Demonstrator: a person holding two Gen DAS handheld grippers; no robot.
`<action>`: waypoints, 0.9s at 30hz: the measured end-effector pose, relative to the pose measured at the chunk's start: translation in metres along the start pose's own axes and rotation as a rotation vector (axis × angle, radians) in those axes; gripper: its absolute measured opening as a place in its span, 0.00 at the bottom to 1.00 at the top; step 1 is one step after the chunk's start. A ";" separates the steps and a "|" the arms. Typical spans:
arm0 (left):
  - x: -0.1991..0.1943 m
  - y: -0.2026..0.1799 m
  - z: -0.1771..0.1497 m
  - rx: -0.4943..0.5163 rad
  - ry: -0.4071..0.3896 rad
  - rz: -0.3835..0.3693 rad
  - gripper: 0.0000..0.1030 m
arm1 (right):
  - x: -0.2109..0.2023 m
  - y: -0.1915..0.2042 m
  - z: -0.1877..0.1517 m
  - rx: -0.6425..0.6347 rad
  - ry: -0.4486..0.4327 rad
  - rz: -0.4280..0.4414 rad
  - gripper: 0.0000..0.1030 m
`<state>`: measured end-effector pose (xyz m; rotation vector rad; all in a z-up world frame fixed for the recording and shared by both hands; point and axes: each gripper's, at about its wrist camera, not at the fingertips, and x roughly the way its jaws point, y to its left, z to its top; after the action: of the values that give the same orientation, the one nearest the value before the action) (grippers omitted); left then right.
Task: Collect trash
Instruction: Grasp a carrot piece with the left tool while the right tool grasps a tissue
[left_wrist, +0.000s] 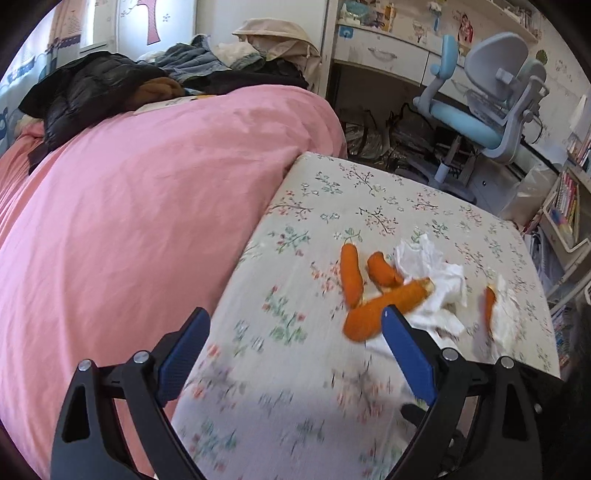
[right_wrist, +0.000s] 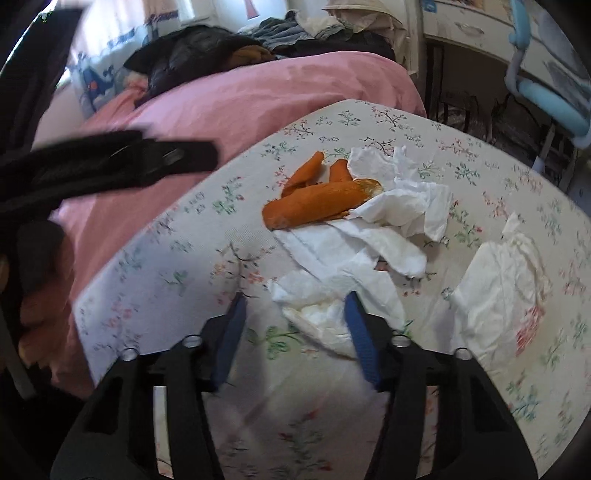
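Note:
Several orange peel pieces (left_wrist: 384, 302) lie on the floral tablecloth (left_wrist: 295, 369) beside crumpled white tissues (left_wrist: 439, 280). My left gripper (left_wrist: 295, 317) is open and empty, above the table's near left part, its right finger just in front of the largest peel. In the right wrist view the peels (right_wrist: 314, 199) lie beyond the tissues (right_wrist: 369, 236). My right gripper (right_wrist: 295, 299) is open just above the nearest tissue wad (right_wrist: 317, 314), empty. A further tissue (right_wrist: 498, 280) lies to the right. The left gripper (right_wrist: 147, 162) shows blurred at left.
A bed with a pink cover (left_wrist: 129, 221) adjoins the table's left side, with dark clothes (left_wrist: 92, 88) piled on it. A blue and grey desk chair (left_wrist: 491, 110) stands behind the table by a white desk (left_wrist: 388, 55). Bookshelves (left_wrist: 569, 206) are at right.

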<state>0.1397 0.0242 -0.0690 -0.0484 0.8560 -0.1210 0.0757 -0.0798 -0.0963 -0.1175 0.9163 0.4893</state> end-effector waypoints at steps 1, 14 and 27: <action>0.008 -0.004 0.003 0.008 0.010 0.002 0.87 | -0.001 -0.002 0.000 -0.011 0.004 -0.009 0.30; 0.077 -0.029 0.024 0.083 0.135 0.040 0.56 | -0.029 0.000 -0.019 -0.097 0.077 0.177 0.14; 0.017 -0.009 0.021 -0.011 0.062 -0.147 0.16 | -0.059 -0.045 -0.012 0.170 -0.020 0.340 0.14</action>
<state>0.1657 0.0128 -0.0671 -0.1181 0.9143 -0.2564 0.0569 -0.1444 -0.0621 0.2006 0.9585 0.7225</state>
